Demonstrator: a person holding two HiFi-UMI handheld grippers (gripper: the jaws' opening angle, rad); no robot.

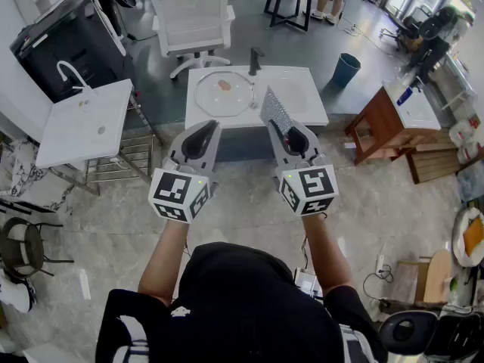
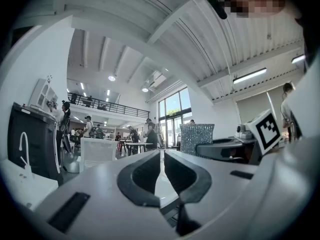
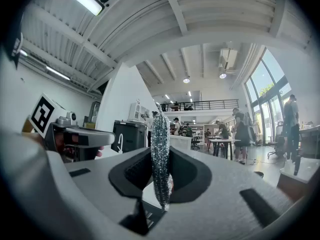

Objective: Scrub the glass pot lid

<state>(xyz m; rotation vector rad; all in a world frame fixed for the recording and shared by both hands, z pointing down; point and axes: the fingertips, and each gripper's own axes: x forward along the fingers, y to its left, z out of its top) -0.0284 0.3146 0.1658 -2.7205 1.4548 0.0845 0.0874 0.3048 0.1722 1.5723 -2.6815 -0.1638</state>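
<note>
one glass pot lid (image 1: 224,94) is lying flat on the white table (image 1: 302,104), well ahead of the two grippers. one sparkly silver scrub pad (image 3: 160,134) is being gripped upright by the right gripper (image 3: 161,170), while the left gripper (image 2: 162,171) is being held closed on nothing. the lid is being shown in the head view only.

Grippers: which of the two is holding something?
The right gripper, shut on a glittery silver scrubbing pad standing upright between its jaws; the left gripper is shut with nothing in it.
</note>
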